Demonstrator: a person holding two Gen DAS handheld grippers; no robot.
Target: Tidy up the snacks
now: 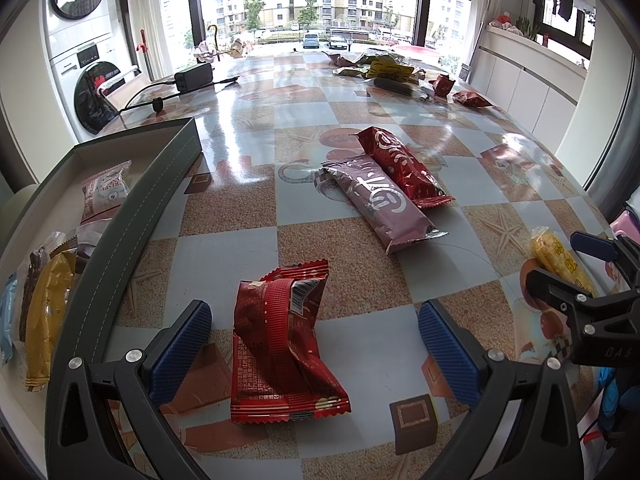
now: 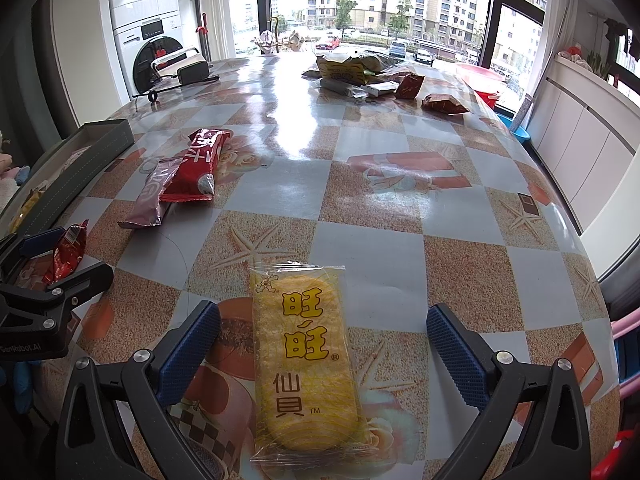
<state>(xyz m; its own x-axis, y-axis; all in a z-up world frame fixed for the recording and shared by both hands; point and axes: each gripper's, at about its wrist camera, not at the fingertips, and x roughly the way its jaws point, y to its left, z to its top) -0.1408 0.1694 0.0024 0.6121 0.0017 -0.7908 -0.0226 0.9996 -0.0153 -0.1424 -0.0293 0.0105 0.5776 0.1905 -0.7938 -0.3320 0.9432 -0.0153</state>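
Far left of the red snack packet (image 1: 286,346): a grey tray (image 1: 132,216) with several wrapped snacks already lying inside, among them a pink-and-white pack and a mustard-yellow one; exact count hard to tell at the warped edge of the left wrist view.

Just right of that tray, on the checked table (image 1: 360,272): the left tongs (image 1: 316,354), spread wide, holding nothing, blue pads either side of the red snack packet. Packet crumpled, long axis running roughly forward along the fingers, so a plain squeeze across its narrow width looks likely to catch it.

Beyond the red snack packet and to its right: a mauve bar (image 1: 382,206) and a red bar (image 1: 402,166), touching, the red one overlapping the mauve, both well apart from either tongs.

Further right again: the right tongs (image 2: 324,358), also wide and empty, straddling a yellow rice cracker pack (image 2: 306,364). Pack flat on the table, long axis pointing straight ahead between the pads.

Left tongs nearer the tray, so probably first to carry.
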